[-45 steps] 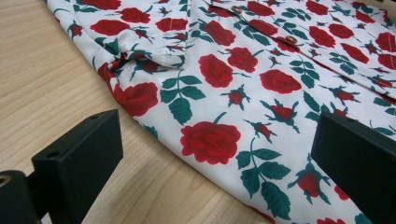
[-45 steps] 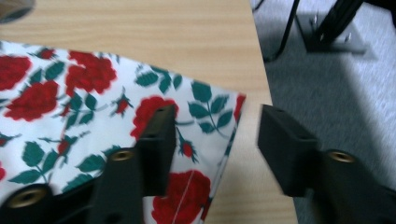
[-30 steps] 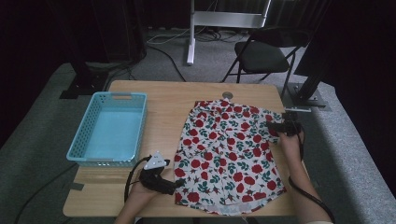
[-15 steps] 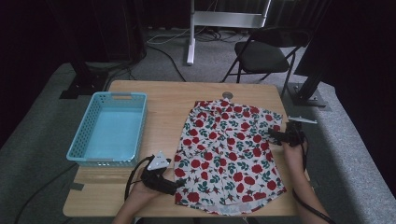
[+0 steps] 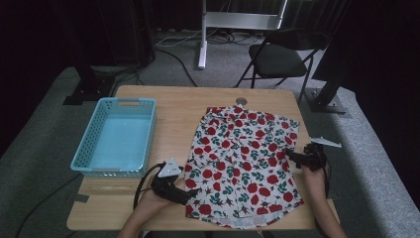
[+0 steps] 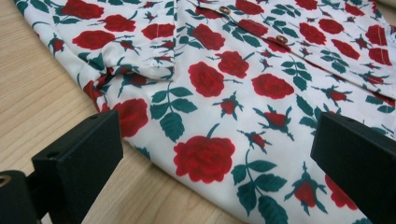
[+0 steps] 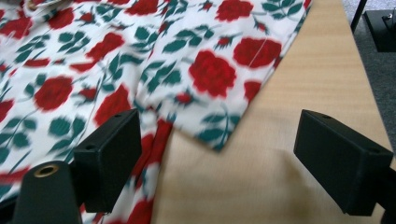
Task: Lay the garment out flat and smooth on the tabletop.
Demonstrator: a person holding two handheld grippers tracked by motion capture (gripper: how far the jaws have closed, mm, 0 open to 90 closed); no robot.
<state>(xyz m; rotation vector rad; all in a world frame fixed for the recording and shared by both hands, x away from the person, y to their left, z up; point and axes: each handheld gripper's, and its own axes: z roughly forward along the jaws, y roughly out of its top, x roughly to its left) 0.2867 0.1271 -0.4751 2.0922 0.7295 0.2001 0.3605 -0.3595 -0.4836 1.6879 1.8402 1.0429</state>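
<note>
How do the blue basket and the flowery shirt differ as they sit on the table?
The blue basket is a stiff, plain box with latticed walls, and it is empty; the flowery shirt is soft cloth, lying flat, printed with red roses. The basket sits untouched at the left; both tongs flank the shirt. Both rest on the wooden table.

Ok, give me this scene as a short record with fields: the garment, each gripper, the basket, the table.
garment: rose-print shirt, spread flat on the table, buttons visible in the left gripper view
left gripper: left gripper open, at the shirt's near left edge, fingers either side of the hem
right gripper: right gripper open, at the shirt's right edge beside the sleeve
basket: blue plastic basket, left of the shirt, nothing in it
table: wooden table
</note>
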